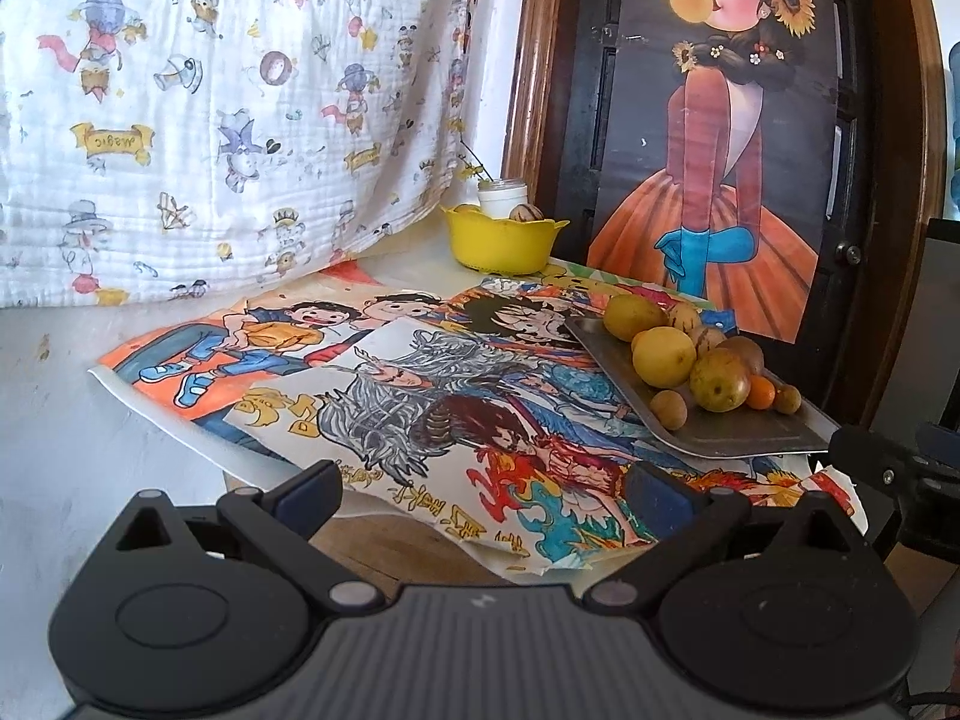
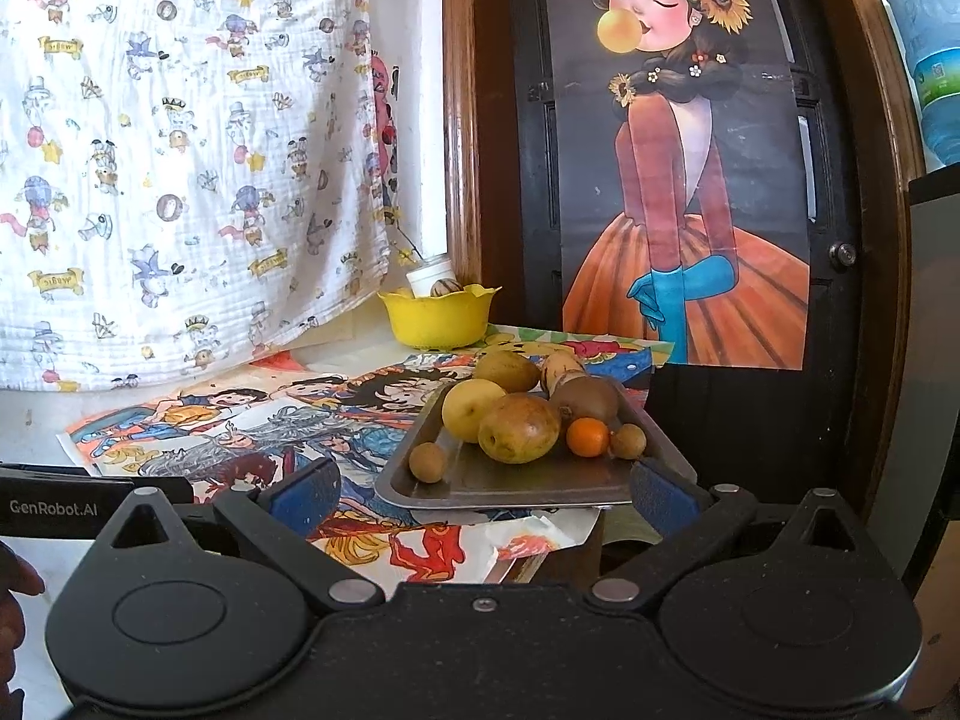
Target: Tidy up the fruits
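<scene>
Between the spread blue pads of the right gripper (image 2: 483, 492), which gapes wide and holds nothing, sits a metal tray (image 2: 516, 486) of fruit, just ahead of the fingertips. On the tray lie a small orange (image 2: 587, 437), two little brown round fruits (image 2: 428, 462), a large yellow-brown fruit (image 2: 519, 427), a yellow lemon-like fruit (image 2: 469, 408) and several more behind, piled touching each other. The left gripper (image 1: 483, 489) is likewise wide open and empty; the same tray (image 1: 750, 441) lies ahead and to its right. Colourful cartoon drawings (image 1: 384, 372) cover the tabletop (image 1: 54, 420) under the tray. Farther back, beyond the tray, stands a yellow bowl (image 2: 441, 315) holding one striped fruit (image 2: 447, 287), with a white jar (image 2: 429, 275) just behind. A printed cloth (image 2: 180, 150) hangs at the back left, and a poster (image 2: 678, 180) at the back right.
</scene>
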Tool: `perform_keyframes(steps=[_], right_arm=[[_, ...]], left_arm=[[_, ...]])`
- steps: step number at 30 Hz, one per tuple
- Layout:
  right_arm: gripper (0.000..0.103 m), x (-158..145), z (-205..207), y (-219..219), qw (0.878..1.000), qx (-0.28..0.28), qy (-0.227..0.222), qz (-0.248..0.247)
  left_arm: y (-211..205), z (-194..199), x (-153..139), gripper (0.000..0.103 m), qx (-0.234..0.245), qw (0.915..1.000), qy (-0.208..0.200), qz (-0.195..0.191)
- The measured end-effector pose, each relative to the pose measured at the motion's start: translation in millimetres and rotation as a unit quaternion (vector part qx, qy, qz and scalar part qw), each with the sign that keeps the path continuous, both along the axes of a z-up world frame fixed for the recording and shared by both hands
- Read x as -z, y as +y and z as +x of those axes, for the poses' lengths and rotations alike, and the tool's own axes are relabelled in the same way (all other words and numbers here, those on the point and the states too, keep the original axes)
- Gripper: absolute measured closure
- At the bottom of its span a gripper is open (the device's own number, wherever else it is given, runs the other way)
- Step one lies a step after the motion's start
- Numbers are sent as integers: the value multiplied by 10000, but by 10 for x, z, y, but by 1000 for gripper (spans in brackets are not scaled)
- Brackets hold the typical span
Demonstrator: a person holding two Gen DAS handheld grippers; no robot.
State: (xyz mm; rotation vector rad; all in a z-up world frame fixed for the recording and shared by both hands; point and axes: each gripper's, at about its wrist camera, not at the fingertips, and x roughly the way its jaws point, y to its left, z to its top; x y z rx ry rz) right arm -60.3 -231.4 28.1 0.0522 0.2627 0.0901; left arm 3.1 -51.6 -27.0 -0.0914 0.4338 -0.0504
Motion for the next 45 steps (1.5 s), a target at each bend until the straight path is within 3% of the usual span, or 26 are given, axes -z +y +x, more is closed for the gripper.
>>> perform_keyframes(steps=[45], right_arm=[[1,68,10,7,10000,-3,81,27]], left_arm=[[27,22,32,0,-36,10000,71,-12]])
